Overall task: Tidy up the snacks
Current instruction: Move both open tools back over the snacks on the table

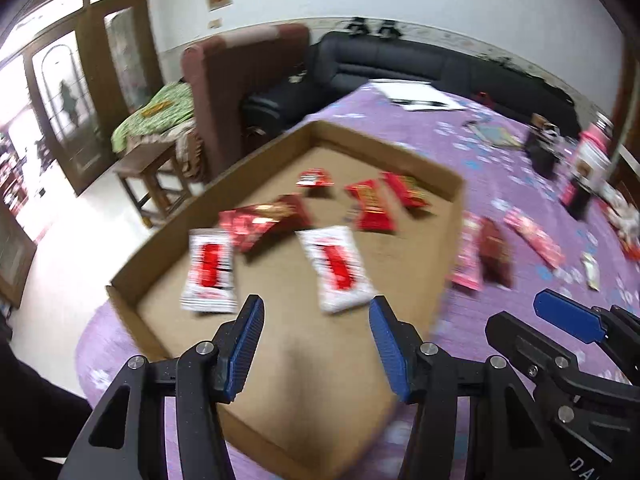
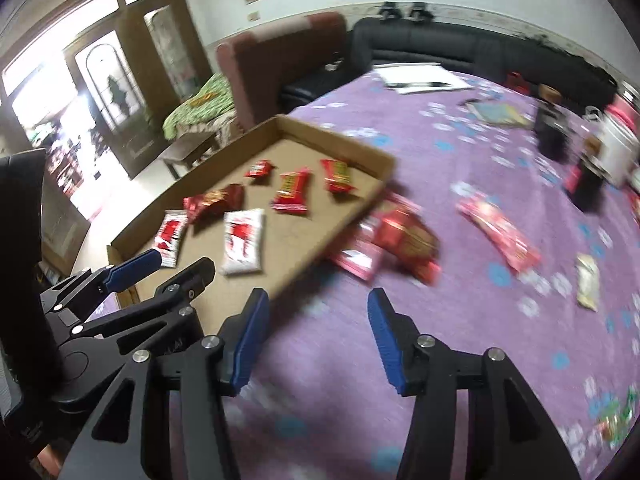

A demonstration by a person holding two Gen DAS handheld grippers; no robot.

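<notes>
Two hand-held grippers with black frames and blue ribbed pads hang over the scene, both part-way open with nothing between their pads: the left gripper (image 1: pixel 316 320) over the near end of a shallow brown cardboard tray (image 1: pixel 256 152), the right gripper (image 2: pixel 316 312) over the purple flower-printed cloth (image 2: pixel 460 168) just off the tray's right edge.

Six snack packets lie flat inside the tray. Nearest are two white sachets with red labels (image 1: pixel 336 268), side by side but apart, their long axes running roughly from the near end of the tray toward the far end. Between and just behind them sits one crumpled dark red foil packet (image 1: pixel 268 220), its long axis lying crosswise. Farther back are two red wrappers with yellow print (image 1: pixel 372 208), close together and lengthwise, and beyond them one small red packet (image 1: pixel 314 178).

Outside the tray, on the cloth, a cluster of pink and red packets (image 2: pixel 392 236) touches the tray's right wall; blur hides their exact count. Farther right lie one long pink packet (image 2: pixel 500 236), angled diagonally, and one small beige sachet (image 2: pixel 588 280).

At the far end of the cloth rest white papers (image 2: pixel 420 78).
</notes>
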